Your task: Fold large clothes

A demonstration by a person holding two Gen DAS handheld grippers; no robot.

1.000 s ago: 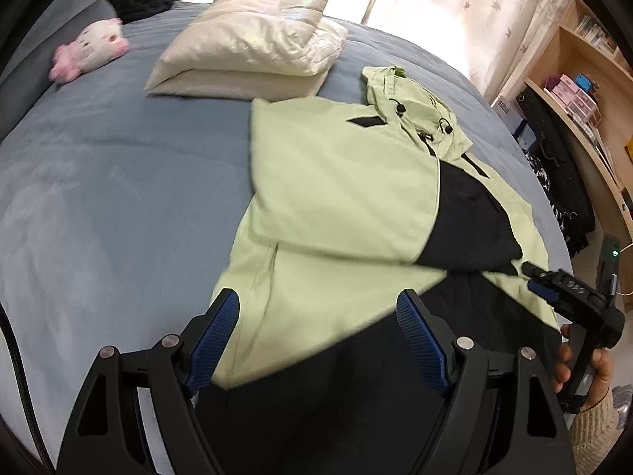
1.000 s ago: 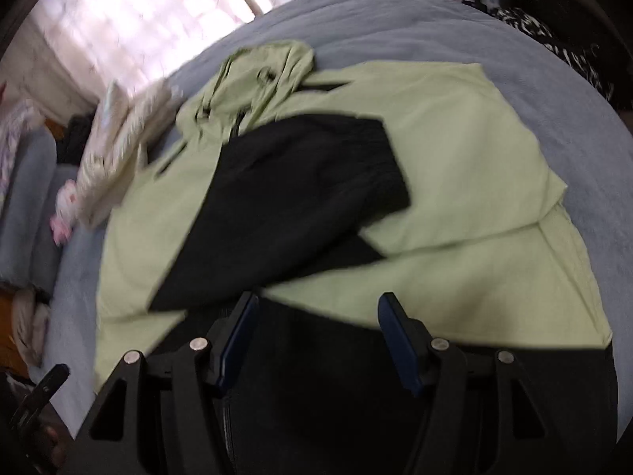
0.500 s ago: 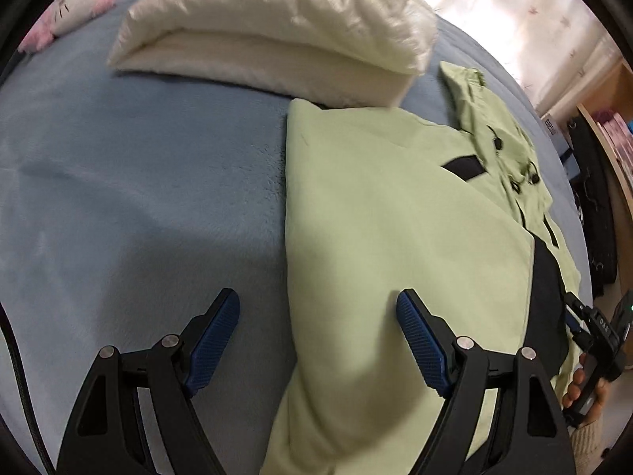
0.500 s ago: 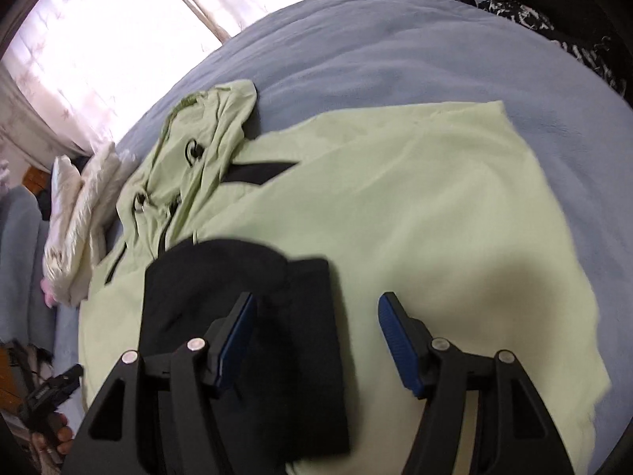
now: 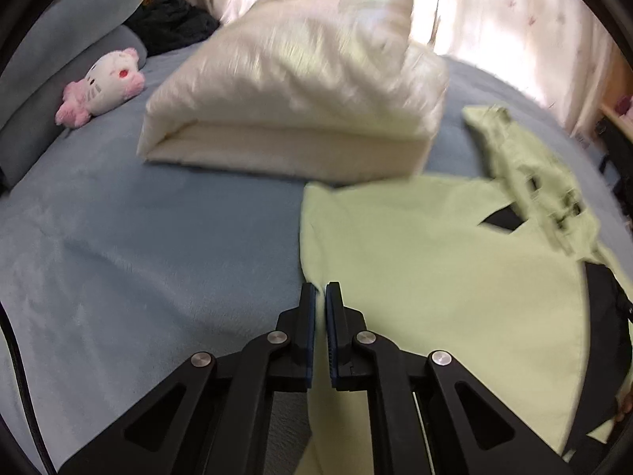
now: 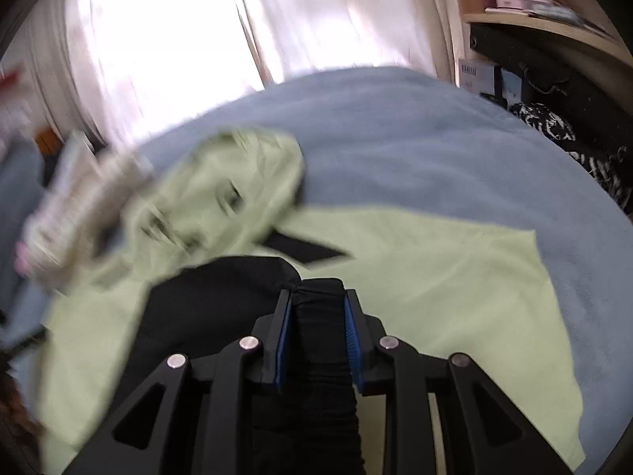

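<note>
The pale green jacket is spread flat on the blue bedspread, hood toward the curtains, a folded cream duvet just beyond its shoulder. The left gripper is clenched at the jacket's left edge near the shoulder — a thin layer of fabric appears pinched between the pads, though the edge is hard to make out. The right gripper is closing on the black ribbed sleeve cuff, which is bunched between the jaws and seems pressed by both pads. Judgement: both sides are gripped at matching height so that the upper part can be lifted and folded evenly. A plush toy lies well apart.
</note>
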